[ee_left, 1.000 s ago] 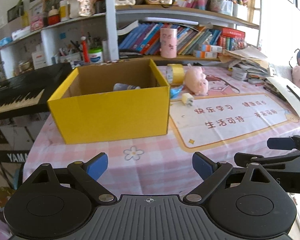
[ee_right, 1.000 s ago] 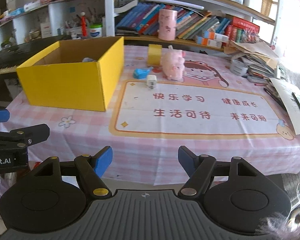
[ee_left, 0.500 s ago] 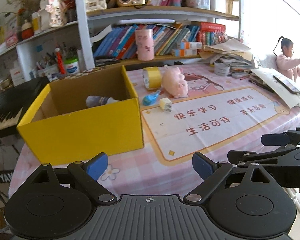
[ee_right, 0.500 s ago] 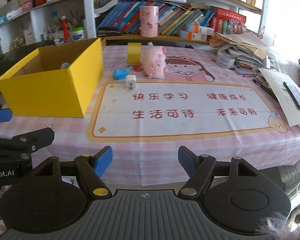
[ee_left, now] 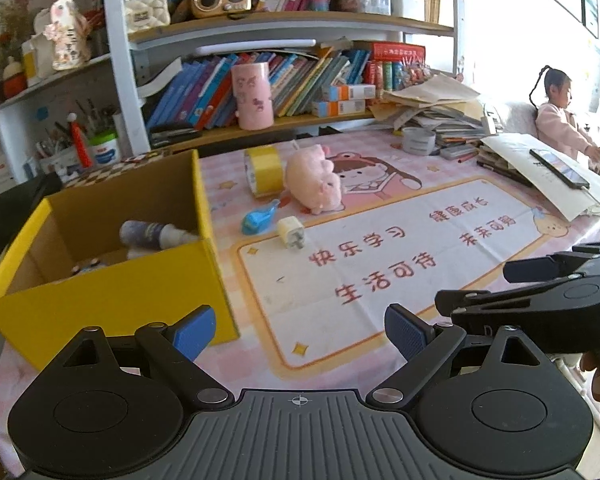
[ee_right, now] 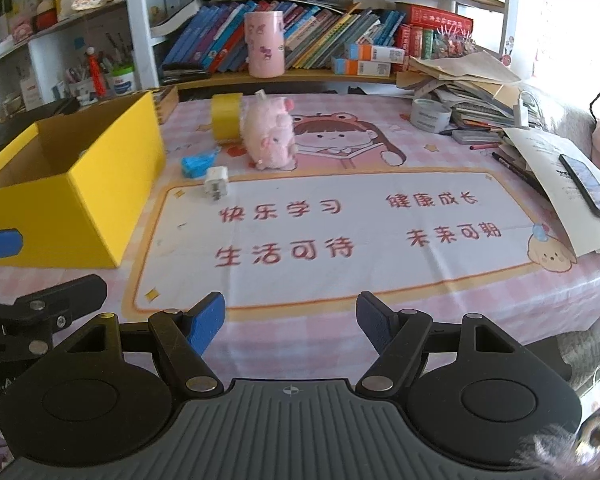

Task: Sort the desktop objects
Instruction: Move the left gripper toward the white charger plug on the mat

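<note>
A yellow cardboard box (ee_left: 112,292) (ee_right: 80,204) stands open at the table's left with a bottle (ee_left: 156,236) lying inside. Right of it lie a blue toy (ee_left: 258,218) (ee_right: 198,162), a white charger plug (ee_left: 290,234) (ee_right: 216,184), a pink plush pig (ee_left: 314,186) (ee_right: 270,134) and a yellow tape roll (ee_left: 262,170) (ee_right: 226,114). My left gripper (ee_left: 300,330) is open and empty near the table's front edge, by the box's front corner. My right gripper (ee_right: 290,318) is open and empty over the front of the mat, with the other gripper at its left.
A pink checked cloth with a printed mat (ee_right: 340,232) covers the table. Bookshelves (ee_left: 300,80) with a pink cup (ee_left: 252,96) stand behind. Papers, pens and a phone (ee_right: 588,184) pile at the right. A person (ee_left: 560,120) sits far right. A piano keyboard (ee_left: 4,216) is at the left.
Both grippers have moved rightward along the table's front; the box has slid toward the left of both views and the small objects sit nearer the centre. Both jaws kept their openings.
</note>
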The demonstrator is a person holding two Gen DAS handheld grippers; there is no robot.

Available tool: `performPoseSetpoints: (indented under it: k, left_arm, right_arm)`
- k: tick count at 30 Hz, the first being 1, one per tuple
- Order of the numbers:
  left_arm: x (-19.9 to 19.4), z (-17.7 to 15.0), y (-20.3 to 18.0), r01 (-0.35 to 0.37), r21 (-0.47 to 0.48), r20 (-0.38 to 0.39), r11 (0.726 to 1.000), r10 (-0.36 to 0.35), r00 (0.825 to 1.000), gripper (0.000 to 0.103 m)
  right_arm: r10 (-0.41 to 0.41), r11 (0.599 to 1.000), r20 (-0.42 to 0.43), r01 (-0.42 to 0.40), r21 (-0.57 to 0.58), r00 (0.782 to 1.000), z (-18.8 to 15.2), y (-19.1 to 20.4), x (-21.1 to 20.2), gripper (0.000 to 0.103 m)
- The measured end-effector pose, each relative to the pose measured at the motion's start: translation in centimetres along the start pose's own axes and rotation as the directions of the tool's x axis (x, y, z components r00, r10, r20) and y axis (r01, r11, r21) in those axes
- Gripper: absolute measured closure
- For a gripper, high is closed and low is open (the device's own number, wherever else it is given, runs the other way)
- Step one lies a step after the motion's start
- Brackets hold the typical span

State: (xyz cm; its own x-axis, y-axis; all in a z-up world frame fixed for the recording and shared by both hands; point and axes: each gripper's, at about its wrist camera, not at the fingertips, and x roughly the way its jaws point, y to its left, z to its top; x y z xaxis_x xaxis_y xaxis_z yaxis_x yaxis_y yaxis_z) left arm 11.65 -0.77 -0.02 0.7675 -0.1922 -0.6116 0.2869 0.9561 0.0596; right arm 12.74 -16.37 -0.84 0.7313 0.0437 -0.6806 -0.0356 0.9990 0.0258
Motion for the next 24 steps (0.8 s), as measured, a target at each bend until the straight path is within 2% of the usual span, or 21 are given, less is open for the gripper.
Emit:
performPoseSetpoints:
  k: [16, 24]
  left_arm:
    - [5.3, 3.8, -2.4, -0.003, -0.040, -0.032, 0.999, 0.002, 0.999, 0.011]
    - [8.0, 5.2, -2.7, -0.054, -0.091, -0.067, 0.994, 0.048, 0.997, 0.016]
  right_arm:
    - [0.033, 0.999, 0.010, -0.033, 0.001, 0.999, 5.5, -4.9, 5.0, 0.033]
    - [0.094, 0.995, 0.005, -0.094, -0.026, 0.996, 7.8, -6.5, 7.3, 0.034]
